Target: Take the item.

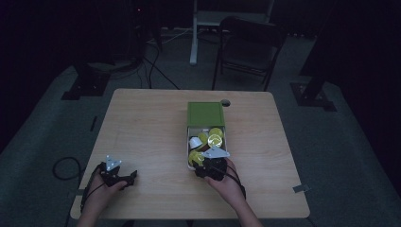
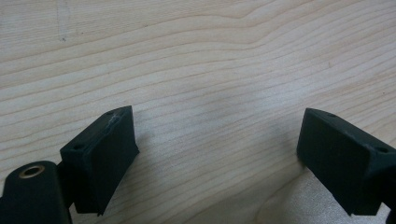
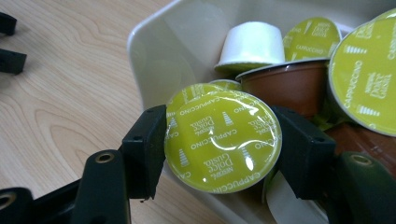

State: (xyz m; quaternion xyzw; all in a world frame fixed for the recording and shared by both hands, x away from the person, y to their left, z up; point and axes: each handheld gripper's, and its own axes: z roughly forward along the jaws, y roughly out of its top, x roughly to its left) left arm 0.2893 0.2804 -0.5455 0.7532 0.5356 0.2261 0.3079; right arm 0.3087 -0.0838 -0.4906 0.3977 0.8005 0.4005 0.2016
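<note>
My right gripper (image 3: 219, 144) clamps a green-lidded capsule (image 3: 223, 140) at centre frame, over the white box (image 3: 154, 51). My left gripper (image 2: 217, 163) stands wide over bare worktop (image 2: 196, 60).

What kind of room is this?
Probably a dim workroom or lab, not a kitchen: a bare wooden table on grey carpet, a folding chair behind it, and cables trailing across the floor.

Capsules (image 1: 213, 138) in tray (image 1: 188, 146), lid (image 1: 205, 114) behind; tray right of centre on table (image 1: 146, 127).
</note>
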